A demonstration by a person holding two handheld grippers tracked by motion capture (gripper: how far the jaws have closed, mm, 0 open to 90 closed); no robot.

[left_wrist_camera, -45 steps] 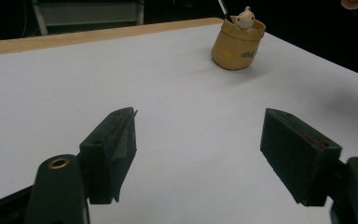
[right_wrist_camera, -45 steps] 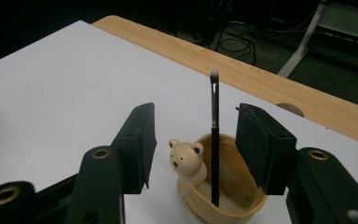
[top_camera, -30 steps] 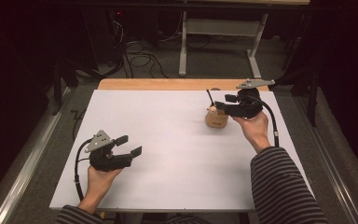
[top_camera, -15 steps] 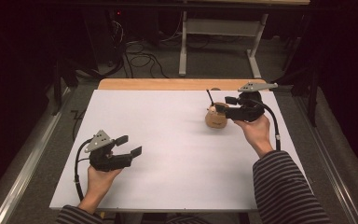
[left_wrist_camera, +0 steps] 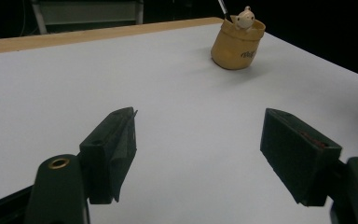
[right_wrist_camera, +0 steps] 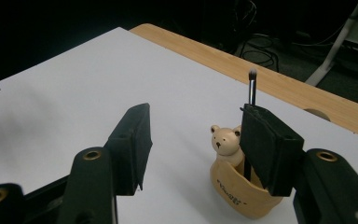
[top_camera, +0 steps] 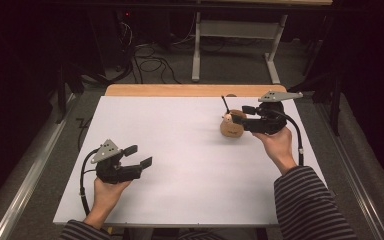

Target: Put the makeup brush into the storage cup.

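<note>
Spanning everything, one white table [top_camera: 180, 150]. Holding two grippers: left gripper [top_camera: 138, 156], jaws wide apart, nothing between, well away from one tan bear-shaped holder [top_camera: 231, 127]; right gripper [top_camera: 243, 114], jaws parted, just above holder, gripping nothing. Standing inside, one thin black brush [right_wrist_camera: 251, 88], beside right jaw.

The left gripper [left_wrist_camera: 198, 161] hangs low over the white surface [left_wrist_camera: 74, 84], its fingers [left_wrist_camera: 114, 149] spread wide with nothing between them. Well beyond stands a tan holder [left_wrist_camera: 237, 44] (a small bear [left_wrist_camera: 245, 18] peeking out).
</note>
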